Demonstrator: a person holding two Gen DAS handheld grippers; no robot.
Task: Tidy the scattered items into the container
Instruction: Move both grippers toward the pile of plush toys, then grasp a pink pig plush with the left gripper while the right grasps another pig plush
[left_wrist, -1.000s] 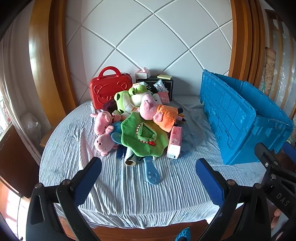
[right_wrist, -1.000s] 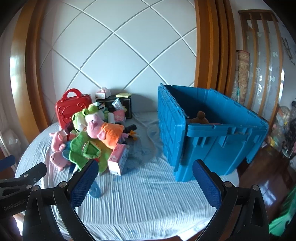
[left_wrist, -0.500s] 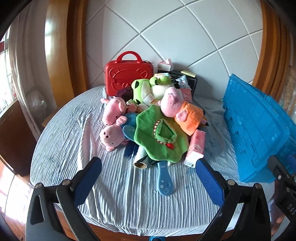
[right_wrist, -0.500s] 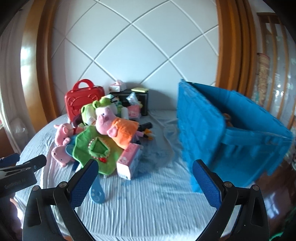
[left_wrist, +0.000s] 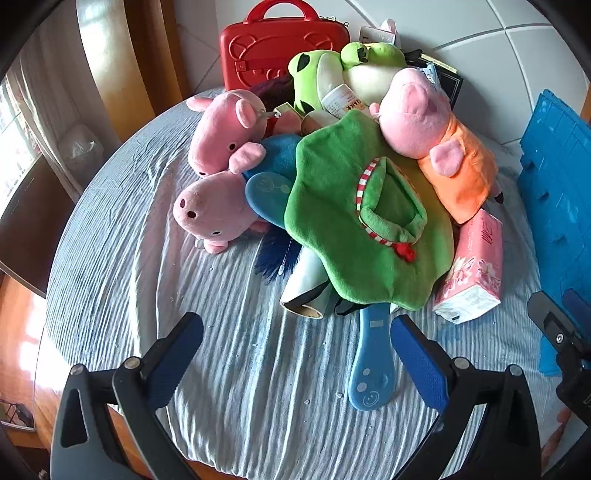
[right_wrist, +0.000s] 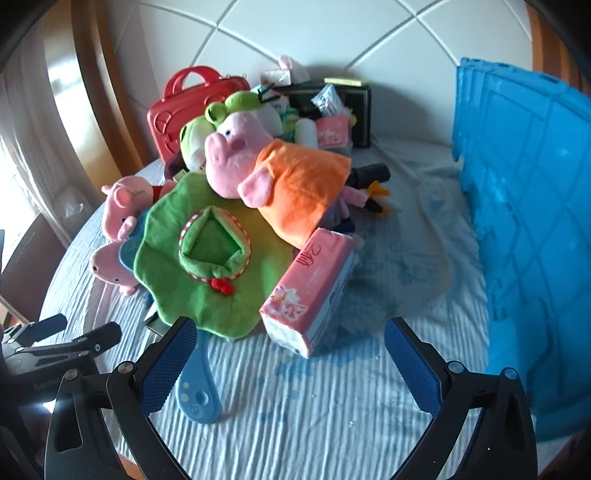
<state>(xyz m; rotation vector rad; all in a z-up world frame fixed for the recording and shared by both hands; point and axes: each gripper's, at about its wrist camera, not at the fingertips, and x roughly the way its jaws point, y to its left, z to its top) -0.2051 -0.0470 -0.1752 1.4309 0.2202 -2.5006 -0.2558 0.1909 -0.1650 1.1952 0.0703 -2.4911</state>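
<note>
Blue-padded left claw (left_wrist: 295, 358) and right claw (right_wrist: 288, 358) hover released, facing toy pile (left_wrist: 354, 192).

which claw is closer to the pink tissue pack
Right. The right claw is open just short of the pink floral tissue pack; the left claw faces the blue plastic handle, pack off to its right.

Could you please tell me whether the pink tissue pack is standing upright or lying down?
Lying down: the pink tissue pack rests lengthwise on the striped cloth.
</note>
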